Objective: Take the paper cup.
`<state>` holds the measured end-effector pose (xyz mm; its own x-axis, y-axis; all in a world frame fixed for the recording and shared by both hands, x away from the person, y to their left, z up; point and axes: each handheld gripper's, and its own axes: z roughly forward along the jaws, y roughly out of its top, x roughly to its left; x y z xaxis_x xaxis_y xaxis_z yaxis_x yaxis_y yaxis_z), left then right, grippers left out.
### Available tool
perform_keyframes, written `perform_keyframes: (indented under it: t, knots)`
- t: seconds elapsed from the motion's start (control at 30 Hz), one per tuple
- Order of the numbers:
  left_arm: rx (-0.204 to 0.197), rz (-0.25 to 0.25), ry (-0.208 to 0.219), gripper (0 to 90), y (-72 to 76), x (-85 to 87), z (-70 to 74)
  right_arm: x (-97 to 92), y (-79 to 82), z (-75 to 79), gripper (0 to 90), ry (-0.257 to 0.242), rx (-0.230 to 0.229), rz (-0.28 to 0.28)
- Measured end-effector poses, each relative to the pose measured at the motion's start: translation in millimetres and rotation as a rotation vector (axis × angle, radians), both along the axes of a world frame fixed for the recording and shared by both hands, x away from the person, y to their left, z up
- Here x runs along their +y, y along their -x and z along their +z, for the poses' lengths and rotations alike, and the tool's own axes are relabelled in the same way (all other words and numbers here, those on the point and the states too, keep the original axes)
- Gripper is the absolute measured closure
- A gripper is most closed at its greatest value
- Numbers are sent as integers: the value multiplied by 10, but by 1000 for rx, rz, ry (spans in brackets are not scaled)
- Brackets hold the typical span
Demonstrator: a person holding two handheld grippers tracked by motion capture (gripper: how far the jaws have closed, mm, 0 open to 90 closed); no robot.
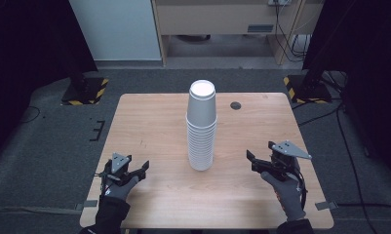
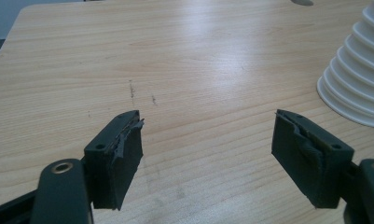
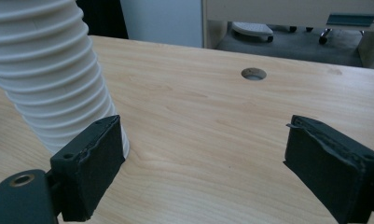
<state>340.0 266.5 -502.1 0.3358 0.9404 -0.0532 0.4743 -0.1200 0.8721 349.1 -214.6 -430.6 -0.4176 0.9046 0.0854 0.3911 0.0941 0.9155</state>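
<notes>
High view: upside-down cup stack (image 1: 202, 127) stands between both spread tools.

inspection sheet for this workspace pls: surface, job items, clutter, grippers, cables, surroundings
Surface: light wooden table, faint scuff marks, round cable hole near the far edge.
Job's things: stack of white paper cups, mouths down, upright at the table's middle, touched by nothing.
Clutter: nothing seen.
Grippers: left gripper and right gripper both open, empty, flanking the stack near the front edge, each apart from it.
Cables: black cables on the floor to the right.
Surroundings: grey carpet, hazard-striped stand bases, a desk behind.
</notes>
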Motion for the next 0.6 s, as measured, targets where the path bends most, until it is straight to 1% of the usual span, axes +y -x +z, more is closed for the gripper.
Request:
perform_keyframes:
  t: [0.03,0.2,0.3,0.53,0.6]
  knots:
    - [-5,-1,0,231,-2,-1,0,1,0,47,117,-1,-15,3]
    - [-6,-4,-1,231,-2,-9,3,6,-4,169,119,-27,-40,-6]
    - [-4,-6,-4,231,-2,-6,0,15,-7,224,122,-30,-55,-9]
    - [-6,-3,-2,232,-5,-6,2,44,-11,315,121,-30,-62,-5]
    - [-7,-1,-5,233,-6,-3,11,52,-10,346,121,-33,-69,-5]
